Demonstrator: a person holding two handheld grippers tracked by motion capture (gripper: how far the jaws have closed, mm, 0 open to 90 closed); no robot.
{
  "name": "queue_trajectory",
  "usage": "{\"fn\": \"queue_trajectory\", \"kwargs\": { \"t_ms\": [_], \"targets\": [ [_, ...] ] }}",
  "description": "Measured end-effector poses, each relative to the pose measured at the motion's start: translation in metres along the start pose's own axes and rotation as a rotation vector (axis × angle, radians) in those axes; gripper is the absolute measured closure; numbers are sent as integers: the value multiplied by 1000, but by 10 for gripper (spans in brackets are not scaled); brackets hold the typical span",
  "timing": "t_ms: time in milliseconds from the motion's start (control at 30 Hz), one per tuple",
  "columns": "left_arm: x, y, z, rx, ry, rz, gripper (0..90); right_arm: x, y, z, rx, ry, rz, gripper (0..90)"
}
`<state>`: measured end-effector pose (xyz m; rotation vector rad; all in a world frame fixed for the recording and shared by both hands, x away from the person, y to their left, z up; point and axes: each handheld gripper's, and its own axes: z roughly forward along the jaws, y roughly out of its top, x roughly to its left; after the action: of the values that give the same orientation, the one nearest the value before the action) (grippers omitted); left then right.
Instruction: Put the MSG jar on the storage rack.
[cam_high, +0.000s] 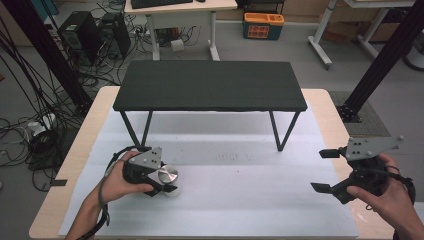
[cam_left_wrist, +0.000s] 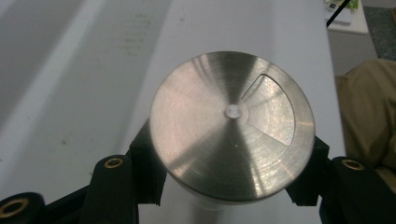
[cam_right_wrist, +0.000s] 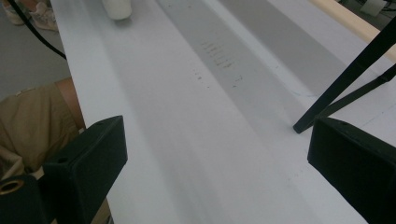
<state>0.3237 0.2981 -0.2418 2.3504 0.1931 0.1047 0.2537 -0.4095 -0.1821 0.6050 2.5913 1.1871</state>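
Item in hand: white shaker jar with brushed steel lid (cam_left_wrist: 232, 127), wedge-shaped pour opening in the lid, clamped by the left gripper (cam_high: 161, 181) with fingers (cam_left_wrist: 145, 172) closed on the body just under the lid; located near the table's front-left part, base at or just above the white mat (cam_high: 250, 200), contact not discernible. Right gripper (cam_high: 324, 170) idle near the front-right edge, fingers (cam_right_wrist: 86, 163) spread wide, holding nothing. Progress, as judged: grasp secured, placement yet to come, destination not evident. Clearance: broad bare mat between the two grippers; black low shelf (cam_high: 210, 86) across the table's rear half, its slanted legs (cam_high: 285, 131) the nearest obstruction; front edge close behind both hands.
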Motion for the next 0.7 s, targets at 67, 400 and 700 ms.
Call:
{"fn": "queue_trajectory", "kwargs": {
  "t_ms": [67, 400, 700],
  "targets": [
    [-1, 14, -14, -6, 4, 19, 429, 0, 0, 0, 1, 0, -2, 44],
    [7, 107, -87, -50, 48, 77, 428, -2, 1, -5, -7, 10, -10, 43],
    [25, 176, -116, -57, 92, 123, 428, -3, 9, -1, 18, 33, -23, 43]
  ]
}}
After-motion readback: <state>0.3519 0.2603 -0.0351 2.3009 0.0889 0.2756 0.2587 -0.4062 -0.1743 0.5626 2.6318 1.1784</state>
